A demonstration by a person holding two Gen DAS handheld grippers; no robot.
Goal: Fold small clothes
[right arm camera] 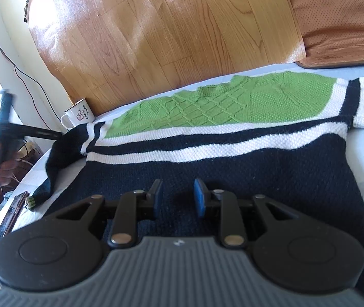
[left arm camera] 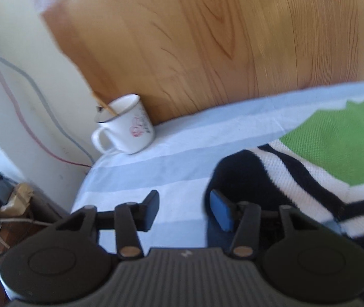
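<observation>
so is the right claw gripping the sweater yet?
No, the right claw is open above the sweater, with dark knit visible through the gap and nothing pinched between its pads.

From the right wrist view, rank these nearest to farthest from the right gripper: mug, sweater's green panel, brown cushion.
1. Sweater's green panel, straight ahead of the right gripper.
2. Mug, far left by the wall.
3. Brown cushion, top right, beyond the sweater.

Green-navy striped sweater (right arm camera: 220,138) spread flat
</observation>
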